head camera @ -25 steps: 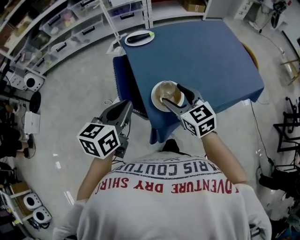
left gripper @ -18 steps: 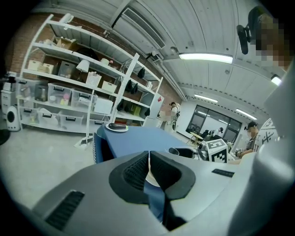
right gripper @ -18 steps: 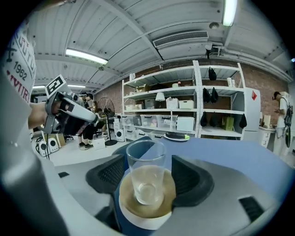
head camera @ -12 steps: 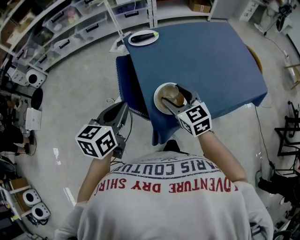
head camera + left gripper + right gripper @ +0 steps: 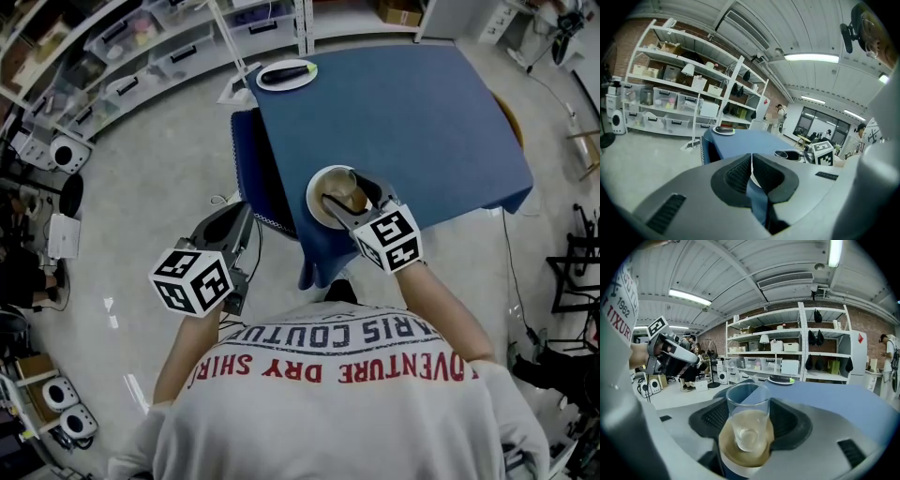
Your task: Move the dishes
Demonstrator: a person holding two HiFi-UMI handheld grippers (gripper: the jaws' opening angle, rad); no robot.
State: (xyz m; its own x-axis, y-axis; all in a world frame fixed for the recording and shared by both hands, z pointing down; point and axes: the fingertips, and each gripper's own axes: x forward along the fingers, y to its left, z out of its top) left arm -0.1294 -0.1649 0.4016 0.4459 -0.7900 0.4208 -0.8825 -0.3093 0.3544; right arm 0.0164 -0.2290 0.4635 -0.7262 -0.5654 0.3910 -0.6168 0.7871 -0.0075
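Note:
A clear glass (image 5: 349, 194) stands on a round plate (image 5: 317, 208) with a brownish middle, at the near edge of the blue-clothed table (image 5: 422, 112). My right gripper (image 5: 350, 188) has one jaw on each side of the glass, pads against its wall, shut on it. In the right gripper view the glass (image 5: 747, 420) fills the gap between the pads above the plate (image 5: 740, 461). My left gripper (image 5: 246, 210) hangs shut and empty over the floor, left of the table; its pads (image 5: 740, 171) meet. A second plate (image 5: 286, 74) with a dark object lies at the far corner.
A blue chair (image 5: 246, 155) is tucked at the table's left side. White shelves with bins (image 5: 141, 56) line the far left wall. Speakers (image 5: 66, 164) and gear sit on the floor at left. A black stand (image 5: 574, 267) is at right. People are in the background.
Both grippers stay where they were relative to the glass and plate; only the head view has shifted slightly. The right jaws remain round the glass.

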